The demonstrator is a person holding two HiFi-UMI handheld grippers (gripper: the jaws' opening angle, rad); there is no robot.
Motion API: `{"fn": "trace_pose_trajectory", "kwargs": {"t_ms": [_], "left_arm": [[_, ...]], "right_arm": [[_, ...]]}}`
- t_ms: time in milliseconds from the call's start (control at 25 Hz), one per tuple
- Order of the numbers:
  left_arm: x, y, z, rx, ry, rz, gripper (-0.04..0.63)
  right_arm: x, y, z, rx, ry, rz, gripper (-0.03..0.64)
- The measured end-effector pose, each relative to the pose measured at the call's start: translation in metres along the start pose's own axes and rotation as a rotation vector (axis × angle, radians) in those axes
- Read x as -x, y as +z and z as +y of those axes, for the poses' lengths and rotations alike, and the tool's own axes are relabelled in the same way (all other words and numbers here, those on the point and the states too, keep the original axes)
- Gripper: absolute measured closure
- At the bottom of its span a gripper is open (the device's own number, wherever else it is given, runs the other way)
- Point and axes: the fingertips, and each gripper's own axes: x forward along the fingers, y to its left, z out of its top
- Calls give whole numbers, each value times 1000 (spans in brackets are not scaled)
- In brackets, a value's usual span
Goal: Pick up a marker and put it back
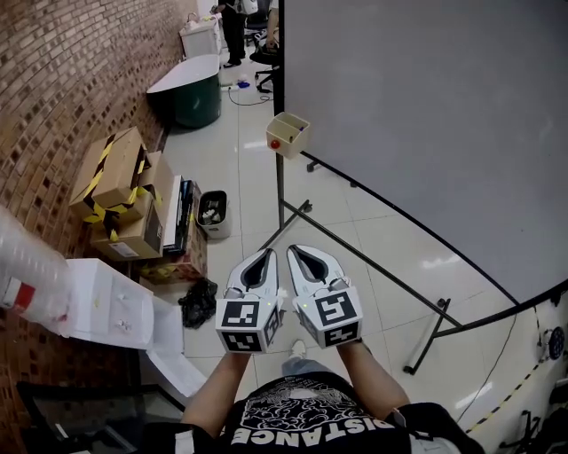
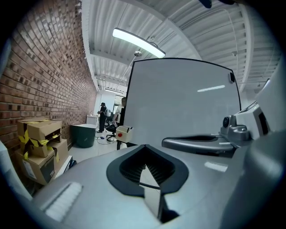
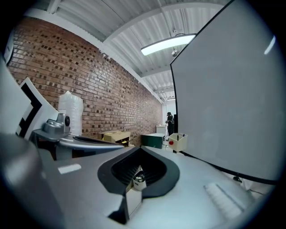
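A small beige box [image 1: 288, 133] with a red disc on its front hangs at the left edge of the big whiteboard [image 1: 426, 133]. The box also shows ahead in the left gripper view [image 2: 124, 132] and the right gripper view [image 3: 178, 142], where a thin dark stick pokes out of its top. No marker is plainly visible. My left gripper [image 1: 269, 254] and right gripper [image 1: 294, 249] are held side by side at waist height, pointing toward the box from well short of it. Both are shut with nothing between their jaws [image 2: 144, 148] [image 3: 139, 150].
The whiteboard's black stand legs [image 1: 373, 266] run across the tiled floor. Along the brick wall at left lie taped cardboard boxes [image 1: 115, 182], a small white bin [image 1: 213, 213], a black bag [image 1: 199, 301] and a white box [image 1: 106, 301]. Farther off are a round table [image 1: 191, 89] and a standing person [image 1: 233, 27].
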Motion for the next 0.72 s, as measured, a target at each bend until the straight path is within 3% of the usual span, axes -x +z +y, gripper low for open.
{"fn": "trace_pose_trajectory", "kwargs": {"t_ms": [360,720], "left_arm": [[-65,15,20,2,7,3,589],[-91,20,27,19,19,6,589]], "right_arm": [[-55,7,-38,-3,26,3,617],[-78,17,-62,13,27,-9,617]]}}
